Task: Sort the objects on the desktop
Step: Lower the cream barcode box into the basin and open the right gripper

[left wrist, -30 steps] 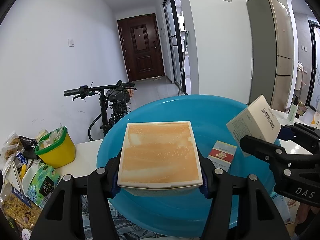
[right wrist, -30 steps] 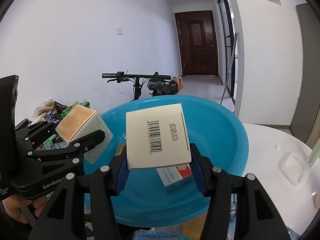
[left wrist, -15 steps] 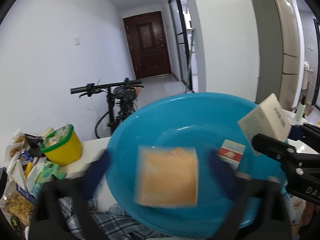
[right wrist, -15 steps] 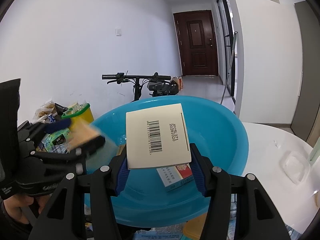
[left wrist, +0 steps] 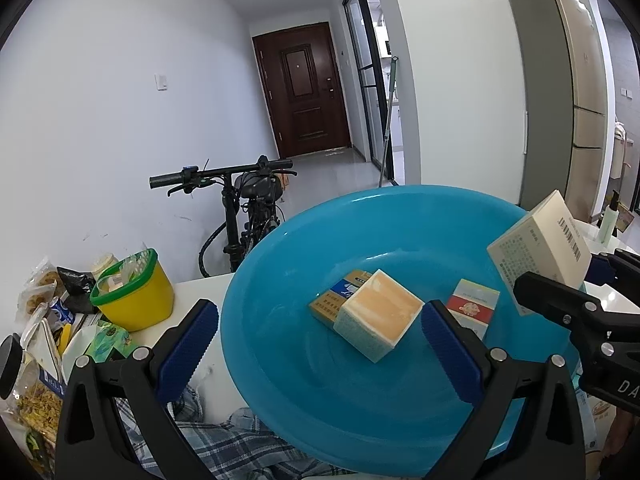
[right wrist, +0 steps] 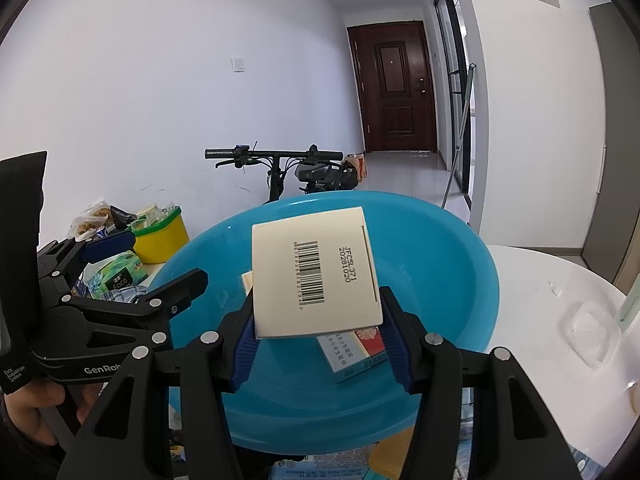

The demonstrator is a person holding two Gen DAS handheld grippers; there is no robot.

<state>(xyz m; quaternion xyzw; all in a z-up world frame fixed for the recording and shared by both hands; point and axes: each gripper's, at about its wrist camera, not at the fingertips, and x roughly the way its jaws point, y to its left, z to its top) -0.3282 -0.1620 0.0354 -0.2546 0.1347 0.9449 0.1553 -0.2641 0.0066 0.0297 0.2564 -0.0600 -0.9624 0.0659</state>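
A blue plastic basin (left wrist: 304,360) fills the middle of both views (right wrist: 452,264). An orange-topped box (left wrist: 380,314) lies tilted in it, on a yellow and blue pack (left wrist: 332,300). A red and white pack (left wrist: 472,306) lies to its right (right wrist: 360,350). My left gripper (left wrist: 318,346) is open and empty above the basin's near rim. My right gripper (right wrist: 318,342) is shut on a cream box with a barcode (right wrist: 314,276), held over the basin; the box also shows in the left wrist view (left wrist: 540,246).
A yellow tub with a green rim (left wrist: 134,292) and snack packets (left wrist: 44,320) stand left of the basin on the white table (right wrist: 540,280). A clear plastic lid (right wrist: 592,332) lies at the right. A plaid cloth (left wrist: 240,440) lies under the basin. A bicycle (left wrist: 244,216) stands behind.
My left gripper opened and let go of the orange-topped box, which dropped into the basin. My right gripper has kept still with the cream box.
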